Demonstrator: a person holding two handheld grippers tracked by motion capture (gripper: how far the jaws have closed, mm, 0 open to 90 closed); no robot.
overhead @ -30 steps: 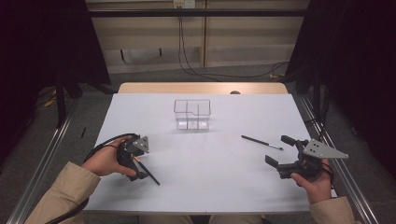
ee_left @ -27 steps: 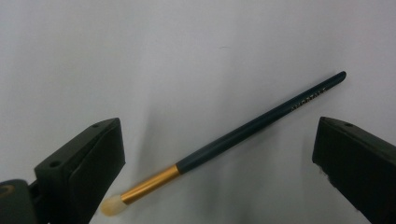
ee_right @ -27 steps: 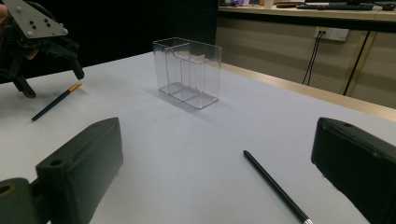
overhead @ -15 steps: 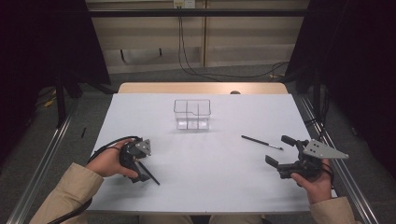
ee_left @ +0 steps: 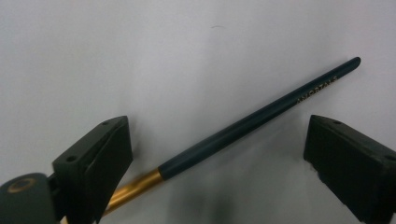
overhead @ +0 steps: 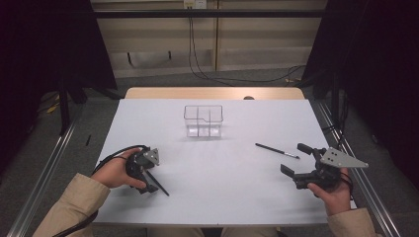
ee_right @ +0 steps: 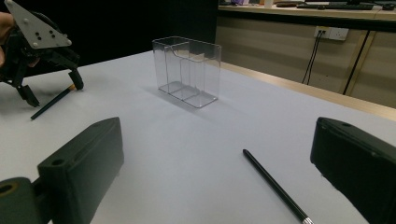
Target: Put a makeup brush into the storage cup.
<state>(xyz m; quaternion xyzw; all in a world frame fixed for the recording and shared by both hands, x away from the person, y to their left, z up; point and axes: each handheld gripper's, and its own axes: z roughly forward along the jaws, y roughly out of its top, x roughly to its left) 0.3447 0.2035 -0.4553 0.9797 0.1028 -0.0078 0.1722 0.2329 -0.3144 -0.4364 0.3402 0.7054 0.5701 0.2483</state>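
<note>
The left hand-held gripper [overhead: 148, 178] has dropped over the dark makeup brush [ee_left: 252, 123] lying on the worktop [overhead: 227, 163] — jaws wide, nothing gripped — ready to close; the right hand-held gripper [overhead: 296, 160] stays open, empty.

Lab/test rig, white table [overhead: 222, 168] on metal rails [overhead: 39, 177], black curtains [overhead: 49, 44], wall sockets [overhead: 193, 4], loose cables [overhead: 197, 54]

Organizer [overhead: 203, 120] behind, brush [overhead: 156, 181] left, pen [overhead: 276, 150] right

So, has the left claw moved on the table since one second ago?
Yes, slightly. In the high view the left claw has shifted toward the person's side, away from the clear box, and now hangs open over the dark pencil.
</note>
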